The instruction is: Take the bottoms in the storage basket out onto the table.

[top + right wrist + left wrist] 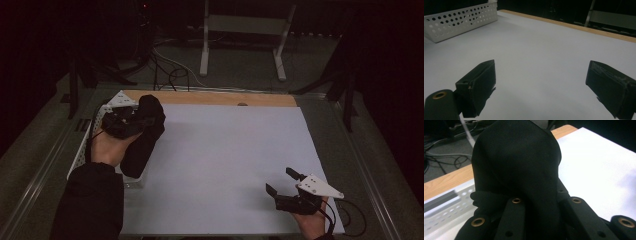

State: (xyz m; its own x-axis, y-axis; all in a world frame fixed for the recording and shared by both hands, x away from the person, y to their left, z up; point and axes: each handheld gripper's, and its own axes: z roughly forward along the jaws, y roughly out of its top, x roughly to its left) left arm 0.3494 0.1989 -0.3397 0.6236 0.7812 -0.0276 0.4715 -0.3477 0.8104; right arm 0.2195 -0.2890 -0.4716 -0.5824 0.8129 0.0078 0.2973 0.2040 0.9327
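Left gripper [131, 122] at upper left clamps black cloth [145, 135], apparently lifted over white basket [82, 150]. Right gripper [284, 182] at lower right, jaws wide apart, nothing between, over white sheet [225, 150].

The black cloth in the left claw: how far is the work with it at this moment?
Done: the left claw is shut on the black cloth and holds it above the white perforated basket, its lower end hanging at the basket's edge. In hand: carrying the cloth. Left: probably laying it on the white sheet, where nothing lies yet. The right claw waits open and empty above that sheet.
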